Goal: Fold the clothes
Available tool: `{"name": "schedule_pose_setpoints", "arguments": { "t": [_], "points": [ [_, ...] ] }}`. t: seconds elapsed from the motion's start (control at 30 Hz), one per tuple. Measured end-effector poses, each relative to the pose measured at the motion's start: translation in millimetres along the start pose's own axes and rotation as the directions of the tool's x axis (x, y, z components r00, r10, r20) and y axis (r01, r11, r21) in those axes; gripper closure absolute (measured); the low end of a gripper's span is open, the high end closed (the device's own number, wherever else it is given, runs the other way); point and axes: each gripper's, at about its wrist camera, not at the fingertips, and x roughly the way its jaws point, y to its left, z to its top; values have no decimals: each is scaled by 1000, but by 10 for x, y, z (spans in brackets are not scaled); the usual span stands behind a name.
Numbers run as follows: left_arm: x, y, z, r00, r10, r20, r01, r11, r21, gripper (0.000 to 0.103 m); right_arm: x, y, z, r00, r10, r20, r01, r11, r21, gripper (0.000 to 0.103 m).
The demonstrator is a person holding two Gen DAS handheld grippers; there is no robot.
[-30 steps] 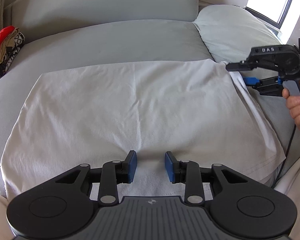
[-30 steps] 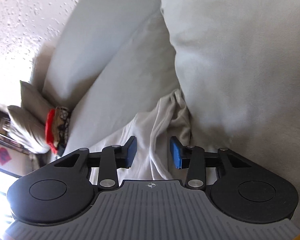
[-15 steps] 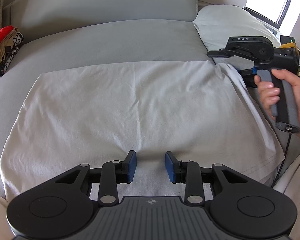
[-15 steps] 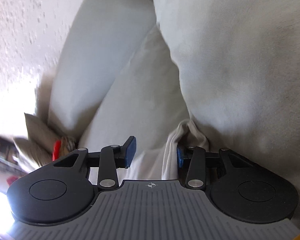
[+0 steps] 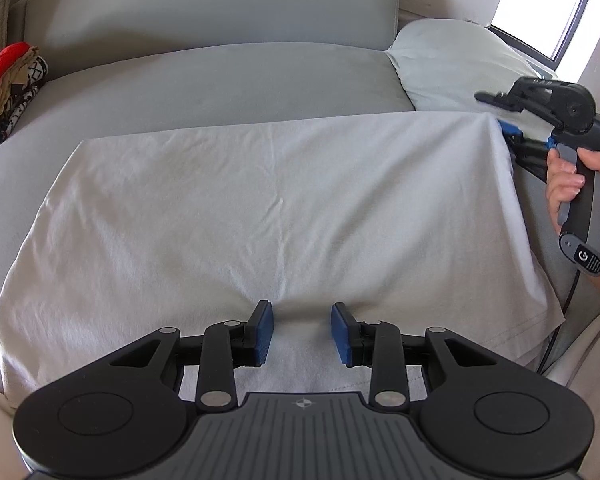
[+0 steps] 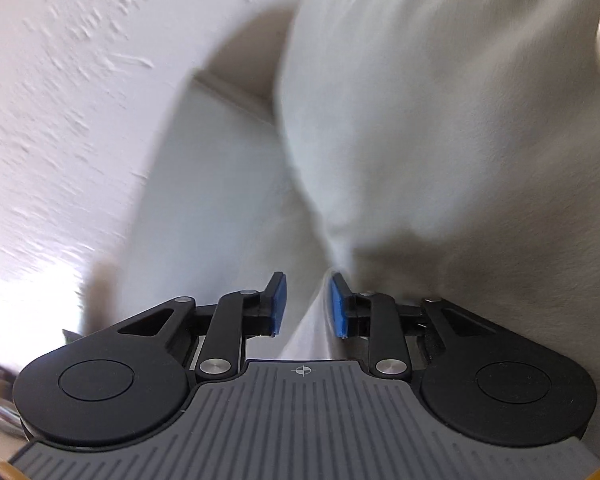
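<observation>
Spreading white shirt, tools open

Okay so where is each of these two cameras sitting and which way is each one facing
Left wrist: on the left gripper, looking along its open fingers across the white garment to the sofa back; the person's right hand shows.
Right wrist: on the right gripper, tilted and blurred, facing the pillow and wall; only its own fingers show.
Shared: the garment, the pillow, and the right gripper at the garment's far right corner.

A grey sofa: a pale pillow at its right end, a window behind the pillow.
</observation>
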Motion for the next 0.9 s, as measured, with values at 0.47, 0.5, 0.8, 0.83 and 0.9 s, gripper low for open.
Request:
{"name": "schedule_pose_setpoints", "arguments": {
  "t": [0.47,0.5,0.8,0.83,0.9],
  "points": [
    [-42,-23,-33,1000,7,14,-7,1000,26,70,-329,481,-235,962,-270,-33,239,896,-373,65],
    [-74,-31,-29,1000,10,8,-10,999,30,70,-339,529,-316,951,-303,-65,247,869,-429,65],
    [-466,35,-245,1000,14,8,-14,999,47,70,-1026,459,-876,893,-423,-151,314,829,-463,76],
    [-508,25,-277,1000,25,16,-25,998,58,70,-1149,452,-927,893,-425,-147,323,833,-449,76],
    [-559,-22,-311,999,41,35,-44,995,87,70,-1263,443,-1067,881,-456,-128,352,812,-466,76]
  ]
}}
